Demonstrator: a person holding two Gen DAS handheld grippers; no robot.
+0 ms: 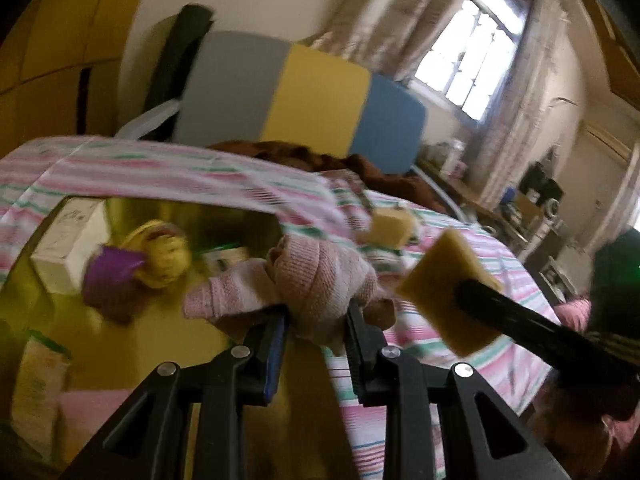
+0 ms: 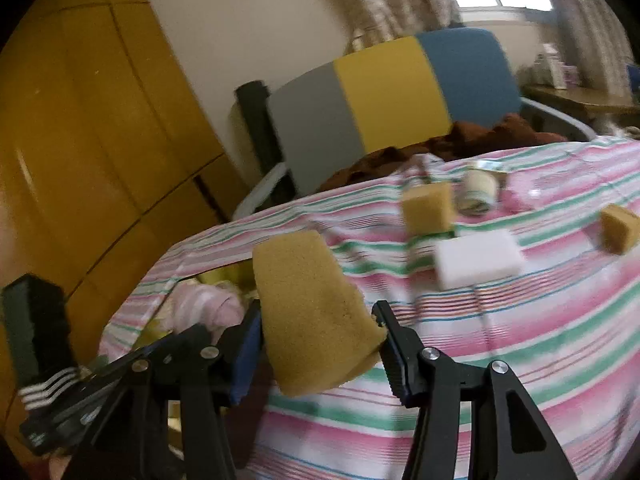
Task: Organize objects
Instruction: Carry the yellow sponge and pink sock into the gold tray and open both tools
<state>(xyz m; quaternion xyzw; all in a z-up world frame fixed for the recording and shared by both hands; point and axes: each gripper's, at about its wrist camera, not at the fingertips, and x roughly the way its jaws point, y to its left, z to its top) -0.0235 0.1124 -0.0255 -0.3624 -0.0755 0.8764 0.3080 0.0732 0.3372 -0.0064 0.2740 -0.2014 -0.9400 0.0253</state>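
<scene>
Striped cloth point(image 2: 520, 320), pink, green and white, spread over the bed as the carrying surface. Headboard point(image 2: 392, 92) behind its far edge: three padded panels, grey, yellow, blue. Brown blanket point(image 2: 460, 142) crumpled along that far edge. Yellow bin point(image 1: 120, 320) at the cloth's left edge, holding a white box point(image 1: 68, 240), a yellow-and-purple toy point(image 1: 136, 264) and other blurred items.

Yellow sponges, three counted in the right wrist view: one large porous block point(image 2: 316, 312) clamped between the fingers of the right gripper point(image 2: 320, 344), raised near the left edge beside the bin; two smaller blocks point(image 2: 428, 208) point(image 2: 618, 228) lying nearer the far edge. White foam block point(image 2: 478, 264), one, smooth and rectangular, just beside the nearer small sponge. Cream roll point(image 2: 480, 192), one, cylindrical, behind it.

Pink knitted sock point(image 1: 316, 276), one, soft and bunched, pinched in the closed left gripper point(image 1: 316, 320), held over the bin's right rim. Both grippers level, pointing toward the headboard.
</scene>
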